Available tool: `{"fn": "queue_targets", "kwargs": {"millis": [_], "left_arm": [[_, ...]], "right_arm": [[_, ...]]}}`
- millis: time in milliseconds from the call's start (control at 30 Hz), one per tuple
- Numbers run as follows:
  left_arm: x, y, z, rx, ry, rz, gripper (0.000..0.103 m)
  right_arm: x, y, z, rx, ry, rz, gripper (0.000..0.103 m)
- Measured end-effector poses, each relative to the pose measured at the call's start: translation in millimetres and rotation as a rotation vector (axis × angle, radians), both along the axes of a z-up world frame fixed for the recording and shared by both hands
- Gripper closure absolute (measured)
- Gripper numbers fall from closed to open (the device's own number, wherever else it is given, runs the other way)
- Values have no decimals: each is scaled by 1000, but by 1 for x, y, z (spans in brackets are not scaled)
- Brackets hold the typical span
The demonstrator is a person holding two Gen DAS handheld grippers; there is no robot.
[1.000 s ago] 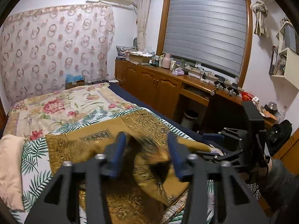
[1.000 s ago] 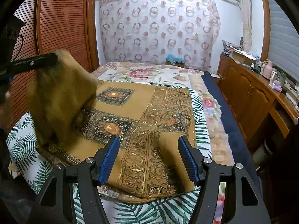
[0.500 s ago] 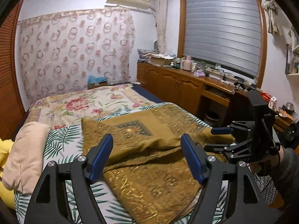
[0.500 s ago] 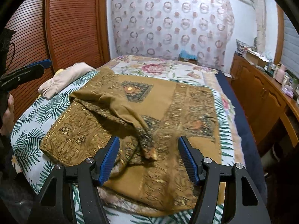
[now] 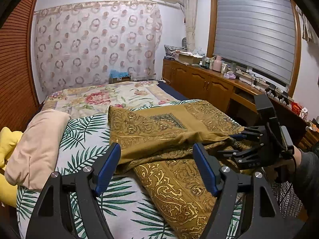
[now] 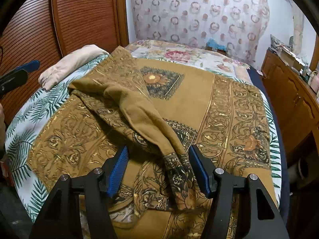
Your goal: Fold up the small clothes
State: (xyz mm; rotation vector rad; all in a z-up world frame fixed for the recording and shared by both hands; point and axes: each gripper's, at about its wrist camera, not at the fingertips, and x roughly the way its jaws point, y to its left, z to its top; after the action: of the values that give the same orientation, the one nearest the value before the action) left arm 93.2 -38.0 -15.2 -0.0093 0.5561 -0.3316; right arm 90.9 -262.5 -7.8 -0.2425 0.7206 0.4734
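A mustard-brown cloth with gold paisley borders [image 5: 165,137] [image 6: 219,103] lies on the bed, one corner flopped over its middle in a loose ridge [image 6: 139,115]. My left gripper [image 5: 156,164] is open and empty, just above the cloth's near left edge. My right gripper [image 6: 158,168] is open, its blue pads on either side of the tip of the flopped corner [image 6: 179,171], not closed on it. The right gripper also shows in the left wrist view [image 5: 239,139], low over the cloth's right side.
The bed has a palm-leaf sheet [image 5: 83,135] and a floral cover [image 5: 103,97] farther back. A folded pink cloth [image 5: 37,145] and a yellow item [image 5: 8,141] lie at the bed's left edge. Wooden cabinets [image 5: 199,83] run along the right; a slatted wardrobe [image 6: 83,14] stands left.
My left gripper let go of the raised cloth corner, which dropped onto the cloth. My right gripper moved forward and down so its open pads now flank the fallen corner's tip.
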Motion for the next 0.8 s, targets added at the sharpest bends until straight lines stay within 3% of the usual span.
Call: {"fn": "queue_targets", "kwargs": {"millis": [67,133,167,267,500,667,800], "left_arm": [[-1,1,-3,1,0,-1,28],[-1,1,-2,-1,0,-1,28],[-1,2,-3,-2,0,-1,28],[-1,2,-3,-3,-1,1,28],[0,8,-6,-22,-6,27,28],[1,9,-8,-28,-1,29,28],[0,6,-8,-26,0,19,28]], "right_arm": [[3,-2,-1,0,8,5,45],[5,-2,-1,-1,7,16,56],[4,-1,0,-5,1,24,68],[0,3,3,-6,-24,42,89],[-37,-10,44,142,-135,122,94],[-57,-25,72,157,-215,97,94],[-68,-50,81,124,-252,16,94]]}}
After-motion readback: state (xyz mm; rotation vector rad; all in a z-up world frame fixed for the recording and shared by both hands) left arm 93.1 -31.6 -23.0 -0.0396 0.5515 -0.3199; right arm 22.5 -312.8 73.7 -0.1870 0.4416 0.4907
